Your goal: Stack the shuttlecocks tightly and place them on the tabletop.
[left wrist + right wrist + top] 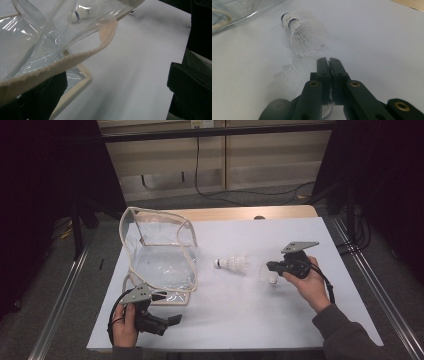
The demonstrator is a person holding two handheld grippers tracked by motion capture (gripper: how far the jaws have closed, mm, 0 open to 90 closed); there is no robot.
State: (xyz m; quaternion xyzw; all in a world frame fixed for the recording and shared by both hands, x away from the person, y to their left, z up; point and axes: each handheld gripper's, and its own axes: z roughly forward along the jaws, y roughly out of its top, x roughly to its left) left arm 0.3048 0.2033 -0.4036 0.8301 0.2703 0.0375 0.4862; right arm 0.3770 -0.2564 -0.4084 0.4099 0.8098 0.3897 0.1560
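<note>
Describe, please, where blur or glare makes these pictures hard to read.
High view: dark surroundings, the white table evenly lit, and a pale smeared shape under the right gripper. Left gripper view: bright glare streaks on the clear bag, its near strap soft. Right gripper view: the lying shuttlecock fairly sharp, ghostly feathers beside the jaws.

Bag [160,255] is made of clear glossy plastic, edged with rough woven cream cloth tape [75,58]. Table sheet [280,320] is seen as smooth, matt white. Shuttlecock [302,32] is feathered white; jaws are matt black.
</note>
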